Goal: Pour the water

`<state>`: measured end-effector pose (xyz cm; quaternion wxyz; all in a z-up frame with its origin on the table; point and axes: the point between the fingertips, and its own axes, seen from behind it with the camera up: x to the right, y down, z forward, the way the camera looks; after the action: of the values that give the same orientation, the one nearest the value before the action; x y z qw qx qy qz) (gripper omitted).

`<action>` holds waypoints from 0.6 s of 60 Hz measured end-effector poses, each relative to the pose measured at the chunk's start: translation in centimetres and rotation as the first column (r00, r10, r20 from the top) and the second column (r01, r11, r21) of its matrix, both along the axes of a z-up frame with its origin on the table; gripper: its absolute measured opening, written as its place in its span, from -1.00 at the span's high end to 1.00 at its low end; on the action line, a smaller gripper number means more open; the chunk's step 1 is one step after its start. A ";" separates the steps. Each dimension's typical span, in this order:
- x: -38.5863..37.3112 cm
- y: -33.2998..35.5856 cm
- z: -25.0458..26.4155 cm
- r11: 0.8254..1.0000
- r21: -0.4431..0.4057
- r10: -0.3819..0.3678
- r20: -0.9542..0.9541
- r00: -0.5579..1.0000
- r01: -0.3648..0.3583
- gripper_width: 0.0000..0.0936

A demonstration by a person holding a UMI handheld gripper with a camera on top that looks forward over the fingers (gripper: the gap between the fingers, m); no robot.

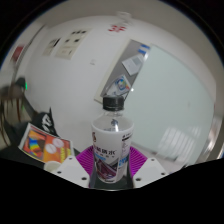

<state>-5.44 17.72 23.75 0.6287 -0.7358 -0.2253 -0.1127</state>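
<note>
Underneath all of it, pale bench, white and glossy, filling most of the view. Beyond its far side, light wall with paper sheets fixed to it; print too small to read. Dark shape at far left edge of bench, kind unclear.

Tongs clenched on a clear plastic water bottle, purple pads pressed against both flanks of its lower body. Bottle upright, white label with red and green print, dark cap on top, standing straight ahead and hiding the bench strip directly behind it.

Left of the tongs, close by, a colourful box in orange, yellow and blue, lying flat, apart from the bottle. Past the cap, further out, a tilted packet or carton with blue and red print, leaning to the right. Whether it touches the cap: cannot tell.

Right half of bench bare and open out to the rim. Left side narrower, hemmed by box and dark shape.
</note>
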 end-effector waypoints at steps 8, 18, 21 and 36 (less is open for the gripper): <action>1.4 -0.3 -6.4 0.992 -0.121 -0.049 -0.221 0.974 0.023 0.11; 2.5 -0.1 -13.6 0.975 -0.219 -0.102 -0.322 0.941 0.031 0.11; 2.7 -0.3 -15.0 0.970 -0.240 -0.122 -0.328 0.937 0.042 0.11; 3.7 -1.3 -18.3 0.974 -0.220 -0.137 -0.382 0.914 0.054 0.03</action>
<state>-1.72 16.45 5.43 0.5759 -0.8141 -0.0679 0.0308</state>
